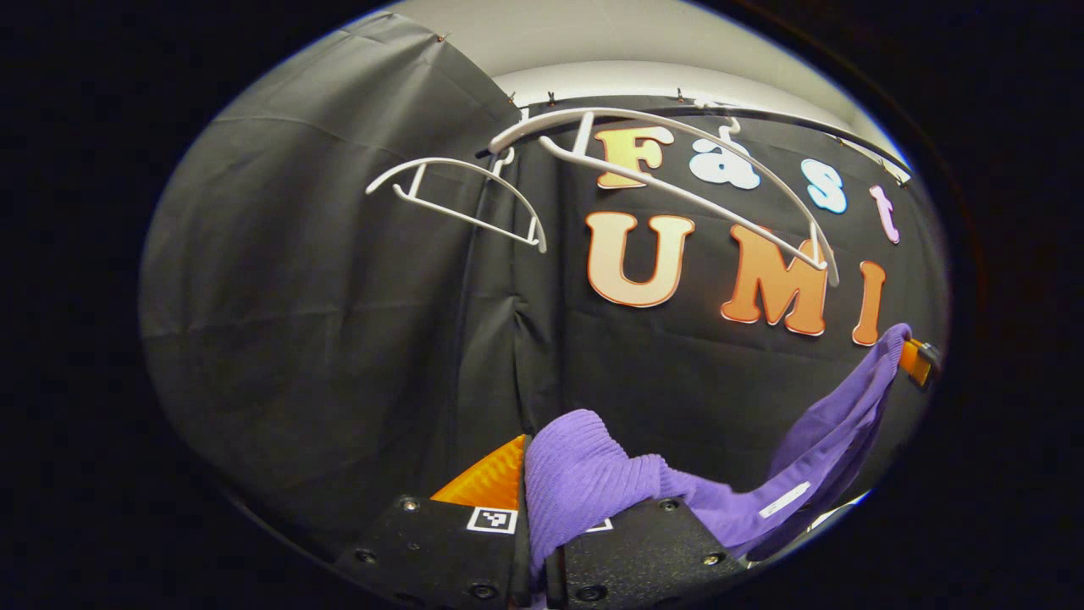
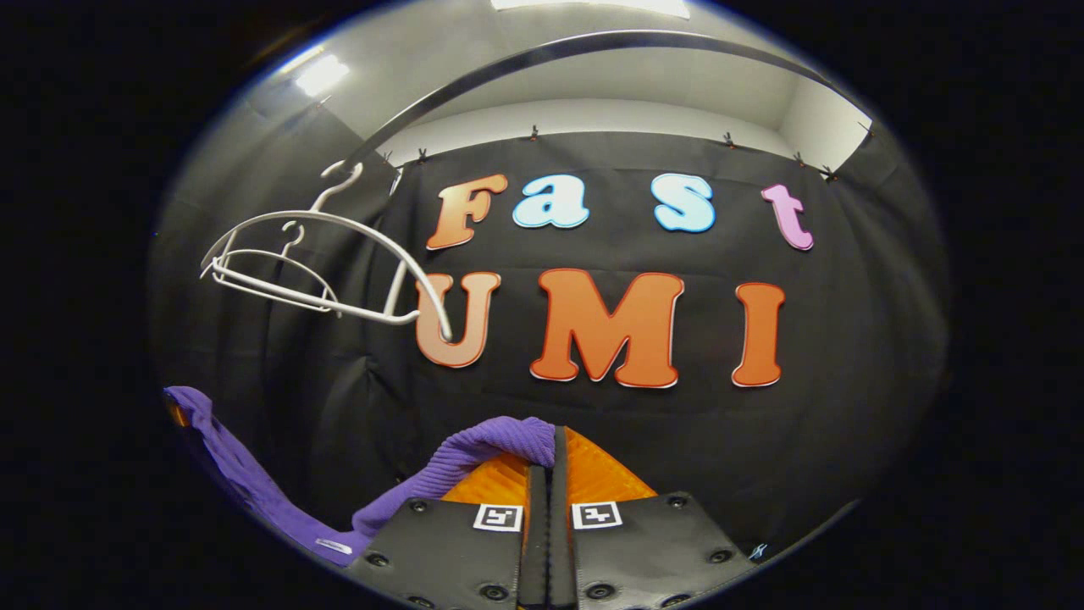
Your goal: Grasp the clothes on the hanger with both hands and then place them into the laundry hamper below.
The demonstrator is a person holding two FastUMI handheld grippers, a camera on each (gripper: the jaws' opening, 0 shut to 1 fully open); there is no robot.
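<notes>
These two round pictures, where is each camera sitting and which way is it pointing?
Left gripper view: rides on the left gripper, looks at the booth wall and white hangers; its fingers pinch the purple garment, the right gripper shows far off.
Right gripper view: rides on the right gripper, faces the same wall; its fingers pinch the garment's other end.
Shared: garment, hangers, wall.

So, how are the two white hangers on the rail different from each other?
In the right gripper view, the nearer hanger looks larger and hooks on the rail; the farther hanger looks smaller and sits lower behind it, its hook less clear. Both are white and bare; the purple garment hangs below, clamped in the grippers.
</notes>
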